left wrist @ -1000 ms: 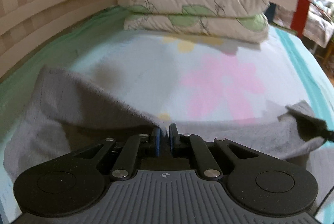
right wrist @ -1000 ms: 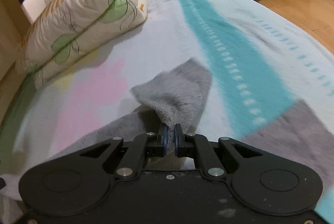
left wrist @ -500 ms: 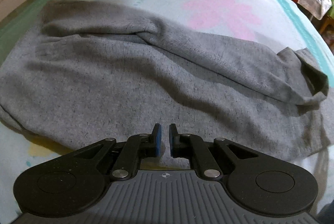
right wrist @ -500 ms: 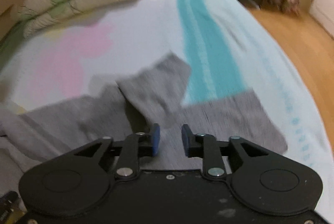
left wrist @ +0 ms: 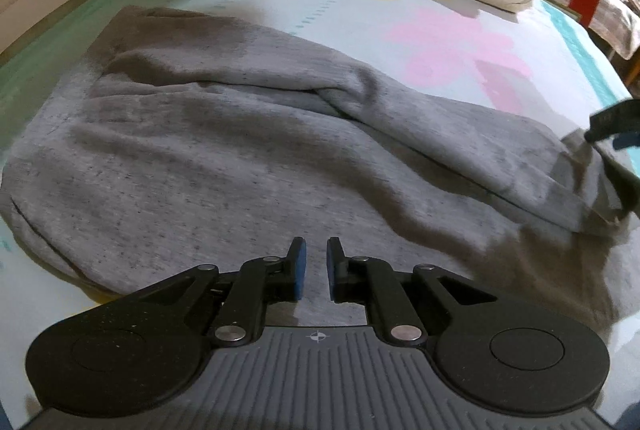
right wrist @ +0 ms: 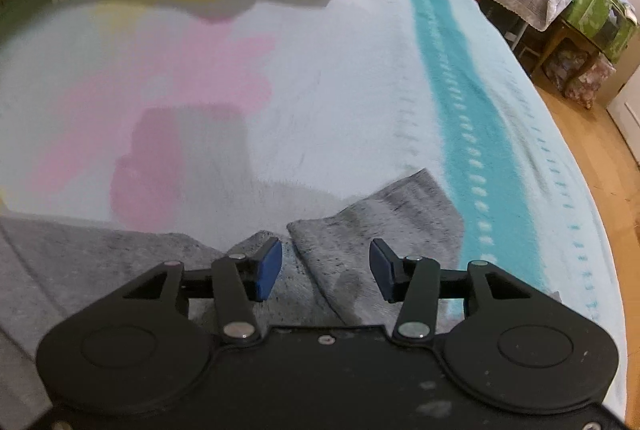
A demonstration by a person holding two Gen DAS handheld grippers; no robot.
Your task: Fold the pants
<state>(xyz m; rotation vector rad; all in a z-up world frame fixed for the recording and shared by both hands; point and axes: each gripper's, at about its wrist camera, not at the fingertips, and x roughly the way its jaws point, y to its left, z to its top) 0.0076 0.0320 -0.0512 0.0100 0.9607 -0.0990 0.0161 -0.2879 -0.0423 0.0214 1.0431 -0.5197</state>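
— Where are the pants?

— The grey sweatpants lie on the blanket, one leg folded over the other. My right gripper has just been opening; the cuff is between its jaws, untouched. My left gripper is almost closed and empty.

— The risk?

— I think the twisted upper leg can stay crooked if I do not smooth it.
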